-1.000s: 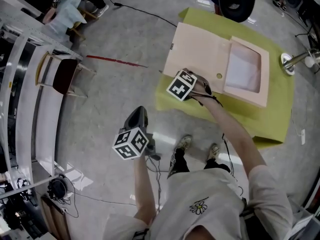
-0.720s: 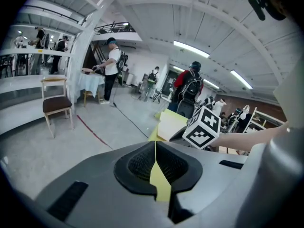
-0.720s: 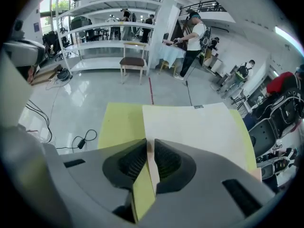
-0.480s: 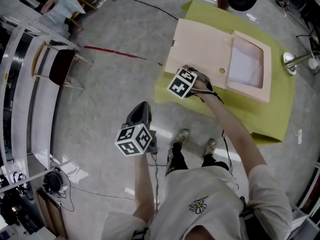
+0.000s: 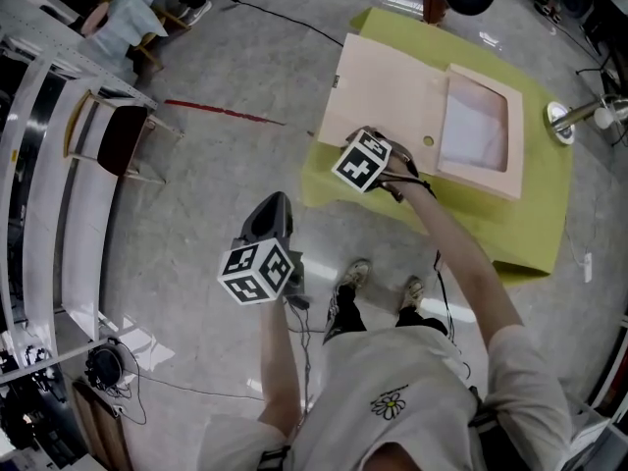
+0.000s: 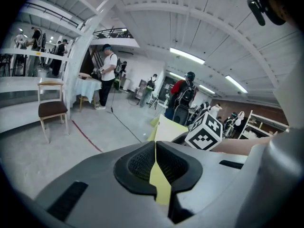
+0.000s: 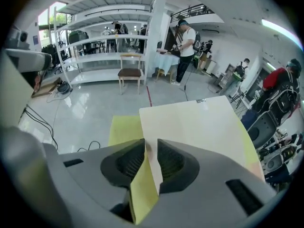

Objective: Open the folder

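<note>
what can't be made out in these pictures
- Head view: the marker cube covers the right gripper's jaws, which have just been opening round the folder cover's edge.
- Head view: whatever lies in the folder's tray is too small to tell.
- Left gripper view: that cube and the forearm hide most of the folder.

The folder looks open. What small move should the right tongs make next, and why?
Probably draw the right tongs back off the cover: it lies flat beside the tray, and the jaws have just been opening, its edge loose between them.
</note>
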Tool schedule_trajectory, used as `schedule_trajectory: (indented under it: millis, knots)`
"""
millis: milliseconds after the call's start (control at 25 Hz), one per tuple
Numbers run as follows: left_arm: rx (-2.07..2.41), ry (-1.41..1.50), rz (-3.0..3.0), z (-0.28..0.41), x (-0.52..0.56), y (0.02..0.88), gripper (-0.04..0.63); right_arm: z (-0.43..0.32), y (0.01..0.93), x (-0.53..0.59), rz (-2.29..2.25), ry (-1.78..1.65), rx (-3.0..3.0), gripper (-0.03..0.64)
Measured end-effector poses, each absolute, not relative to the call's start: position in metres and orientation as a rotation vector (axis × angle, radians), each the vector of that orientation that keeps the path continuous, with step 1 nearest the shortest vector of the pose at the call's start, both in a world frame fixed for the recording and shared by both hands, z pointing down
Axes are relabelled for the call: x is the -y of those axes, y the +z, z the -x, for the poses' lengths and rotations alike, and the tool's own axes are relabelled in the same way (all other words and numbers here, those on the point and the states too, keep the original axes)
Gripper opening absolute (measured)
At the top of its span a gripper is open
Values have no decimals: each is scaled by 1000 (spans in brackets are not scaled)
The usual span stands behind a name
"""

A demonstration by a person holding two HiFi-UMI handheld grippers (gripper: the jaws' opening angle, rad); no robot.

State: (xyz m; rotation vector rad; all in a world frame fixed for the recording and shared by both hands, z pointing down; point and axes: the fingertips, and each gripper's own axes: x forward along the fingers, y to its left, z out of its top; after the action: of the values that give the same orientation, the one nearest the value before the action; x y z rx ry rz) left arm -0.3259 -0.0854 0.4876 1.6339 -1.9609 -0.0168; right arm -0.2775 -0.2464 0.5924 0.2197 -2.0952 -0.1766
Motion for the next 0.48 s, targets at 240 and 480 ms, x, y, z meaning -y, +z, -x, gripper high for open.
schedule_trajectory:
  millis: [240,480]
  knots:
    - [1951,-31,-1753,314,111,451,20,264,528,254,-289,-148,2223,109]
    - [1934,-83,-1892,276,139,396,20,209,441,265,-473,-141,2382,72]
